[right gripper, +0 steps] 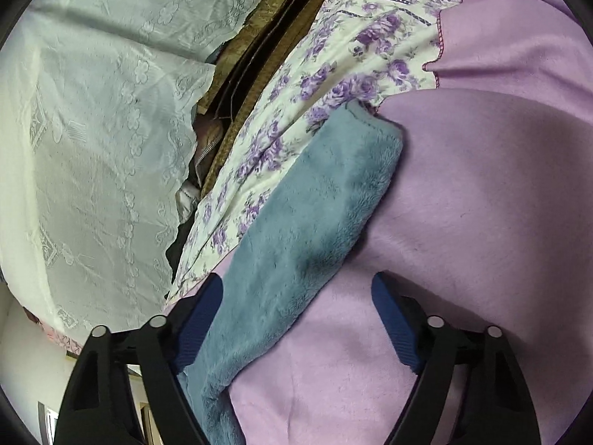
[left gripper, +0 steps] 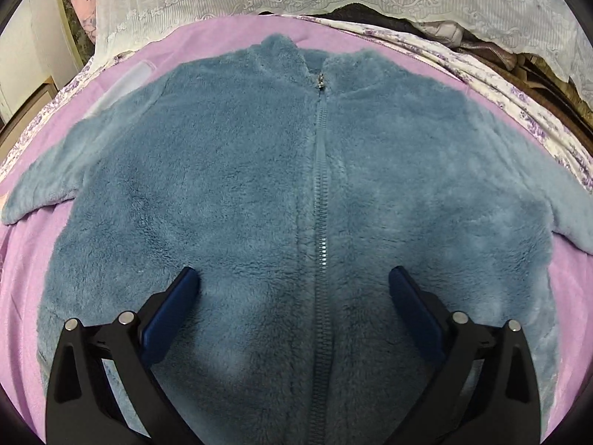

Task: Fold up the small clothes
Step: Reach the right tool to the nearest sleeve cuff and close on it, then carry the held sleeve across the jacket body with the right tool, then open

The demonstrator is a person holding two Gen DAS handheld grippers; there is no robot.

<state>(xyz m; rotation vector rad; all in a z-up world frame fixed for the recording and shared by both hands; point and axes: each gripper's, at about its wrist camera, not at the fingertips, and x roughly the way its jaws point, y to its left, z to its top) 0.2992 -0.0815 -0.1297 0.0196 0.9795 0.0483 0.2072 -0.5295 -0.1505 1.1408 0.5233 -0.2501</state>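
Since the blue fleece jacket lies flat, front up and zipped along its zipper, with both sleeves spread out to the sides on the lilac blanket covering the bed, no fold appears made yet; judged: task at its start, all folds remaining.

Left tool: jaws wide apart, nothing between the pads. It hangs over the lower front of the jacket, pointing steeply down, zipper running up roughly midway between the two fingers. Contact with the fleece cannot be told from this view.

Right tool: jaws apart, not pressing on anything. One sleeve runs diagonally through the gap, close against the left finger in the picture; the other finger stands well clear of it, over bare blanket. Sleeve cuff lies ahead of the tool, near the floral sheet.

Judged next: sleeve fold inward likely the first step; thick pile may slip unless gripped deep.
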